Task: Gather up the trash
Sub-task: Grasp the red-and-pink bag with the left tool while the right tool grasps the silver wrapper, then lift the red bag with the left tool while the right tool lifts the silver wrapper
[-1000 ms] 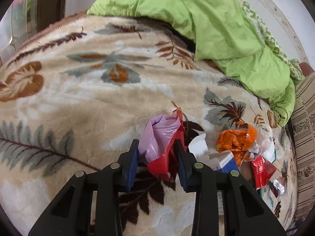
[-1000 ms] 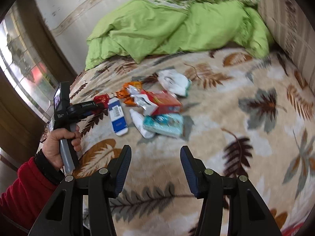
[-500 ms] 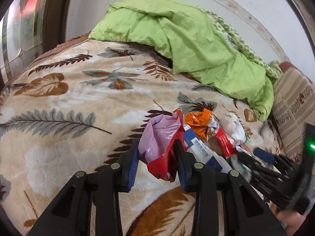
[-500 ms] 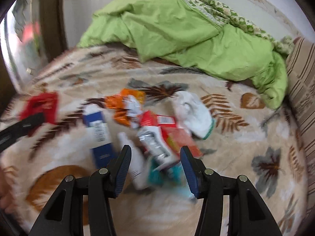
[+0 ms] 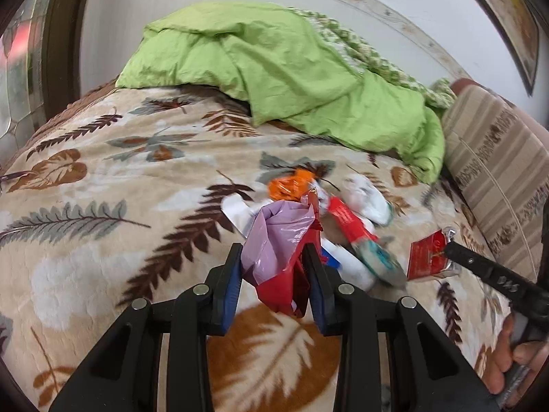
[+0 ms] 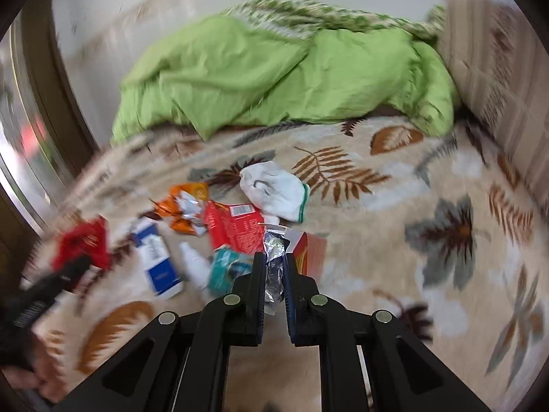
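My left gripper (image 5: 272,267) is shut on a pink and red plastic bag (image 5: 281,254), held above the leaf-patterned blanket (image 5: 103,213). My right gripper (image 6: 273,274) is shut on a red wrapper with a silver inside (image 6: 274,257); it also shows in the left wrist view (image 5: 427,255). A pile of trash lies on the bed: an orange wrapper (image 6: 185,206), a red packet (image 6: 236,226), a blue and white box (image 6: 156,257), a small white bottle (image 6: 194,267), a teal packet (image 6: 226,267) and a white crumpled piece (image 6: 274,189).
A green duvet (image 5: 291,68) is bunched at the back of the bed. A striped cushion (image 5: 497,164) stands on the right. A white wall (image 5: 171,0) is behind and a window frame (image 5: 61,34) on the left.
My right gripper has closed on the red and silver wrapper and lifted it from the pile. My left gripper has drawn back and up, still holding the bag.
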